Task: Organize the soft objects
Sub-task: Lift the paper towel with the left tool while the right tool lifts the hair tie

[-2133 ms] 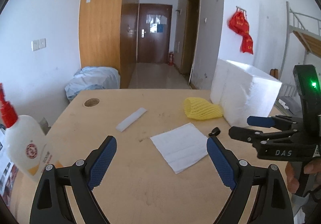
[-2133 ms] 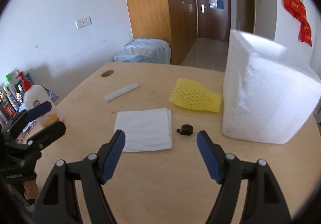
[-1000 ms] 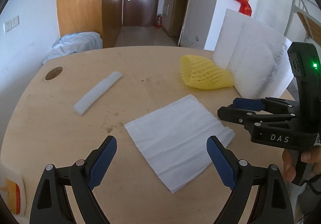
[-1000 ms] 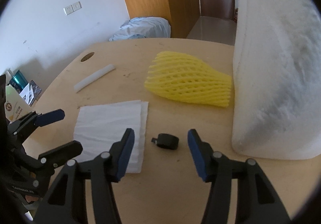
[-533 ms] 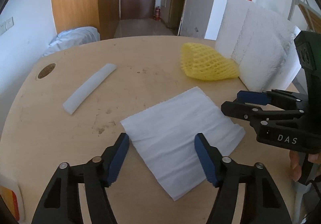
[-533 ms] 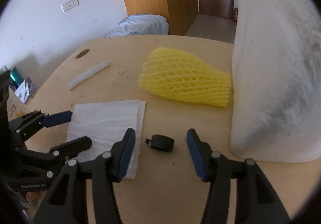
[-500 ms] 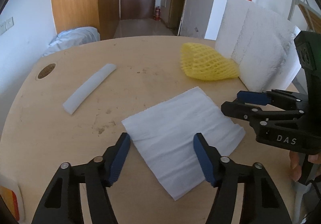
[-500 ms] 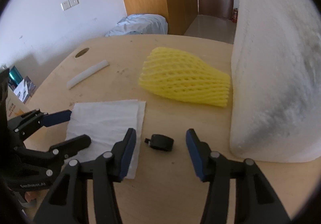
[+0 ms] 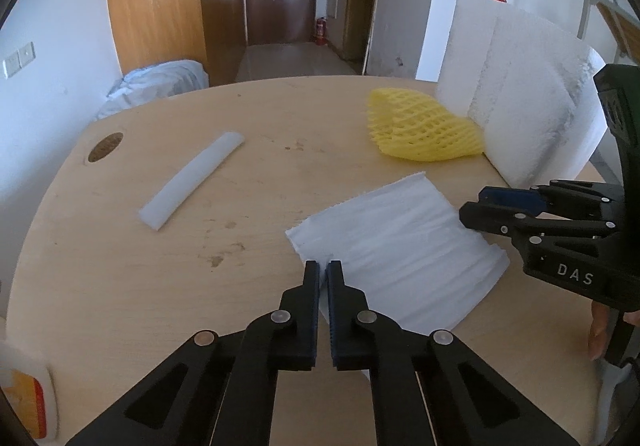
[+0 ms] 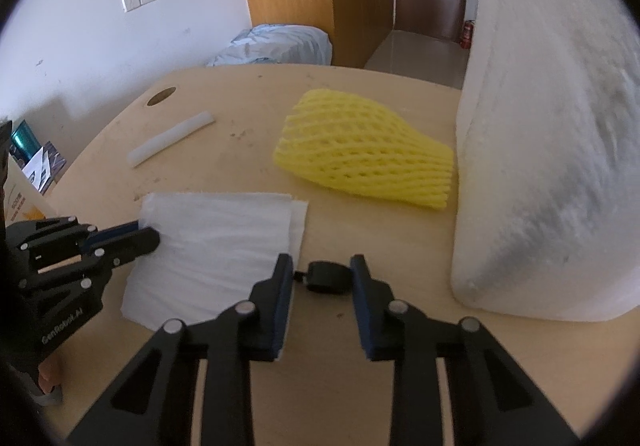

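A white paper tissue [image 9: 400, 242] [image 10: 216, 234] lies flat on the round wooden table [image 9: 120, 286]. My left gripper [image 9: 324, 265] [image 10: 148, 232] is shut on the tissue's near-left edge. My right gripper [image 10: 320, 262] [image 9: 476, 204] is at the tissue's right edge and its jaws are closing. A small black object [image 10: 326, 278] lies between them, with a thin gap at the left pad. A yellow foam net [image 9: 424, 134] [image 10: 360, 154] lies behind the tissue, against a big white foam block [image 9: 520, 102] [image 10: 552, 150]. A white foam strip [image 9: 192, 180] [image 10: 170, 140] lies to the left.
A glue bottle [image 9: 24, 398] stands at the table's near-left edge. A round cable hole [image 9: 105, 147] is in the far-left tabletop. A person's fingers [image 9: 598, 330] hold the right gripper's handle. Behind the table are a bundle of light fabric [image 9: 160, 82] and a corridor.
The left jaws went from wide open to shut at the tissue's edge. The right jaws narrowed around the small black object. Both hands stayed almost in place.
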`<state>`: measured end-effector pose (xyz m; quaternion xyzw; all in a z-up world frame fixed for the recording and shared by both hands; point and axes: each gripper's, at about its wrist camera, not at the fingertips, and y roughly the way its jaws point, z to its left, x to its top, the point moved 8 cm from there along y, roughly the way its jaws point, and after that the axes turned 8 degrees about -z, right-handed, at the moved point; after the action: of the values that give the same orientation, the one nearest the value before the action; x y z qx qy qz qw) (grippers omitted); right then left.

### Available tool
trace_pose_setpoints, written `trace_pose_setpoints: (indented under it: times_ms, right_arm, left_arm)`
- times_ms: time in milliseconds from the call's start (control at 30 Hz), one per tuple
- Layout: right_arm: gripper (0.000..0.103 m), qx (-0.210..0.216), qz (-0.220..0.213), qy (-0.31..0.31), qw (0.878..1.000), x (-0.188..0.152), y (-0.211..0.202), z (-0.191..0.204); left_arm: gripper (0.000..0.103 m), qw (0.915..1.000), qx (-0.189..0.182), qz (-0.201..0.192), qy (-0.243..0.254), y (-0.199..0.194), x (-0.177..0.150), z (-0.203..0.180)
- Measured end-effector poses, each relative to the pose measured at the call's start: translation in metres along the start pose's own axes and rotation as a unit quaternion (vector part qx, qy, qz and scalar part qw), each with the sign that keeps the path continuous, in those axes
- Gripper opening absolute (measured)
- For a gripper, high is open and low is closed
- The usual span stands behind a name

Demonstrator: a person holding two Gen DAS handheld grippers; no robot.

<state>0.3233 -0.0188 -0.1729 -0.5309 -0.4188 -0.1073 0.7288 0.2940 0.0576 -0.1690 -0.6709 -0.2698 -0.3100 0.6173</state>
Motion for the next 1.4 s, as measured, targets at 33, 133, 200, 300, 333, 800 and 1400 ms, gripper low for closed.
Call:
trace_pose_setpoints:
  times_ms: [33, 133, 200, 300, 333, 800, 1400]
  right_arm:
    - [0.032, 0.001, 0.001, 0.002, 1.0, 0.0, 0.0, 0.0]
    - [0.03, 0.0, 0.001, 0.007, 1.0, 0.0, -0.002, -0.002]
    - [0.03, -0.001, -0.002, 0.007, 1.0, 0.001, -0.006, -0.001]
    - [0.03, 0.004, -0.015, 0.006, 1.0, 0.005, -0.015, 0.001]
    - [0.03, 0.007, -0.019, 0.006, 1.0, 0.007, -0.017, 0.003]
    - [0.03, 0.019, -0.053, 0.009, 0.998, 0.01, -0.052, 0.018]
    - [0.03, 0.016, -0.095, 0.0, 0.995, 0.011, -0.106, 0.027]
  left_arm:
    - [0.003, 1.0, 0.002, 0.0, 0.001, -0.001, 0.0, 0.001]
    - [0.002, 1.0, 0.001, -0.004, -0.001, -0.004, 0.002, 0.001]
    - [0.002, 0.9999, -0.001, -0.011, -0.004, -0.01, 0.004, 0.002]
    - [0.001, 0.9997, 0.002, -0.025, -0.006, -0.019, 0.008, 0.006]
    - [0.001, 0.9996, 0.004, -0.028, -0.006, -0.022, 0.009, 0.006]
    - [0.001, 0.9971, 0.002, -0.075, -0.013, -0.075, 0.017, 0.004]
    - [0.001, 0.9926, -0.012, -0.121, 0.005, -0.135, 0.028, -0.026]
